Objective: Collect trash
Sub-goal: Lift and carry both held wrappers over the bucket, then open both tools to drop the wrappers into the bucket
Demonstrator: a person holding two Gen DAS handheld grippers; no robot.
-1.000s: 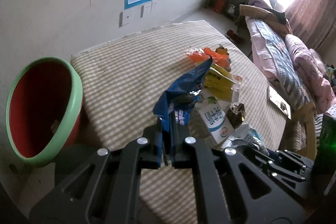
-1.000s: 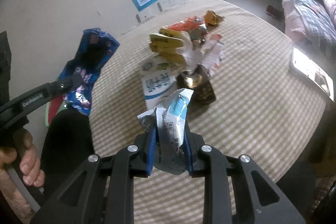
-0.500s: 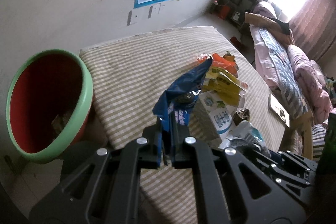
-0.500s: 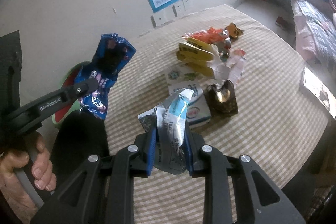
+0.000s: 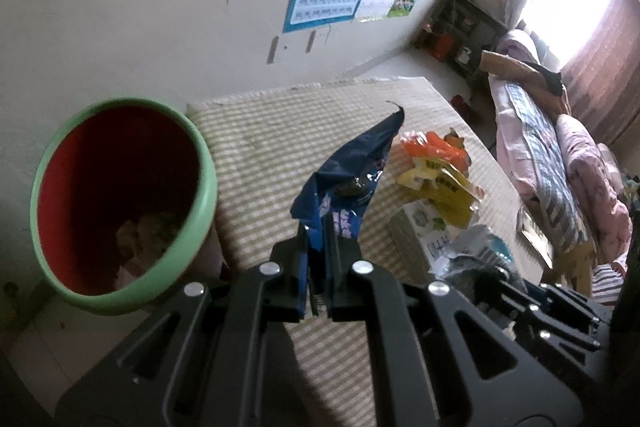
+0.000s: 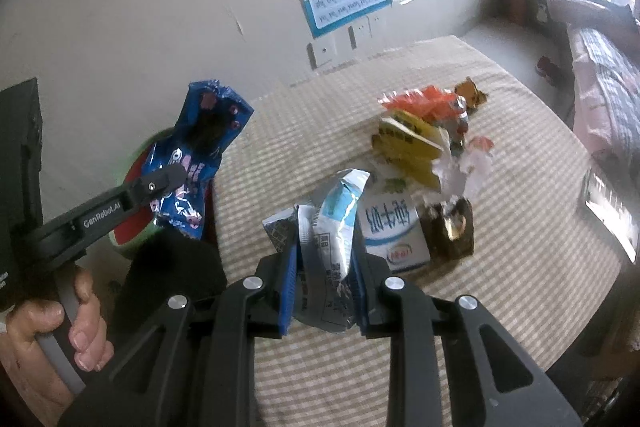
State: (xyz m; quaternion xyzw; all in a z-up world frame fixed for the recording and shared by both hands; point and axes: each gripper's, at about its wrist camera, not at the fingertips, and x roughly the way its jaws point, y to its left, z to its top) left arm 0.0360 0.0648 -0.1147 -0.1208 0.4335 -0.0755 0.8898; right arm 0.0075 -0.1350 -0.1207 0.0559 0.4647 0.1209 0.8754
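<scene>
**Bin sits left of both claws, off the worktop's left edge**

Your bin (image 5: 120,203), red inside with a green rim, stands mouth-up just off the worktop's (image 5: 280,139) left edge, below and to the left of your left claw (image 5: 318,251). That claw is clenched on the blue snack bag (image 5: 348,183), whose long axis runs up and away from the fingers. It is the nearer one to the bin. Your right claw (image 6: 326,263) grips a crumpled silver-and-blue wrapper (image 6: 336,211) over the near edge, further from the bin. More wrappers and a milk carton (image 6: 390,227) lie mid-worktop. The cloth is checked beige; posters hang on the wall, and a bed stands to the right.
</scene>
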